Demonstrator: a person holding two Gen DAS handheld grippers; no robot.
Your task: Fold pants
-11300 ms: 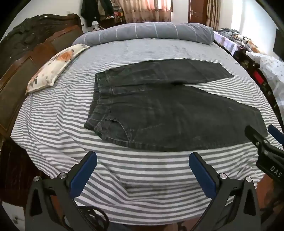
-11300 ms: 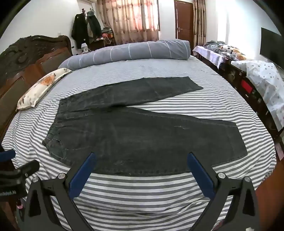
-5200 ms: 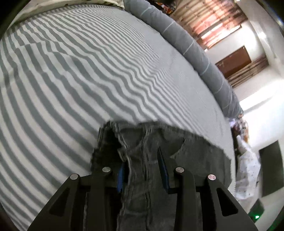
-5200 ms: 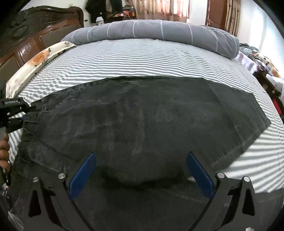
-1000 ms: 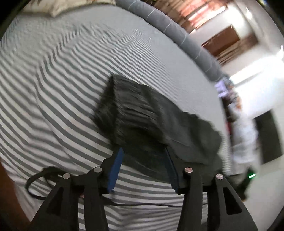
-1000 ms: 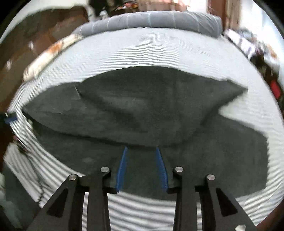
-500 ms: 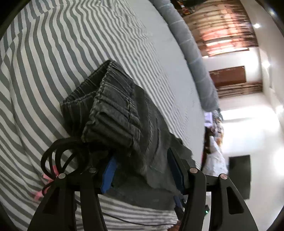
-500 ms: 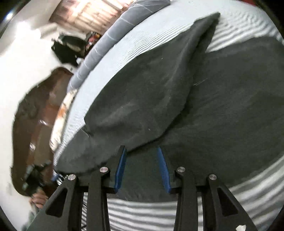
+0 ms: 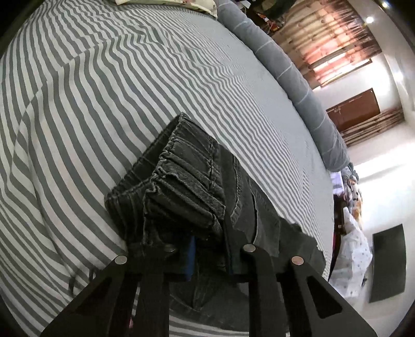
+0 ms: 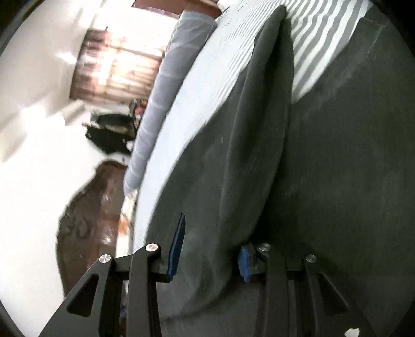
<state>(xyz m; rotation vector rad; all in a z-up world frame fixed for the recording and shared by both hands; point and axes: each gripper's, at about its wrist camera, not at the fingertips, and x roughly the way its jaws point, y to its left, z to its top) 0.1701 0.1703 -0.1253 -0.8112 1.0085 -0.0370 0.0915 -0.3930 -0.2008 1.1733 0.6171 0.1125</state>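
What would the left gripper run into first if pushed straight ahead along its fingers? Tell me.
The left gripper, its jaws just closed onto the pants, would press first into their bunched waistband right ahead; past it lies the striped bed sheet. Depth is uncertain.

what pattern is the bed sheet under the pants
Grey and white stripes on the bed sheet, clearest in the left wrist view.

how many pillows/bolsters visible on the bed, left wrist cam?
2. A long grey bolster lies along the far edge of the striped bed; a floral pillow shows at the top edge, mostly cropped. Others may be out of frame.
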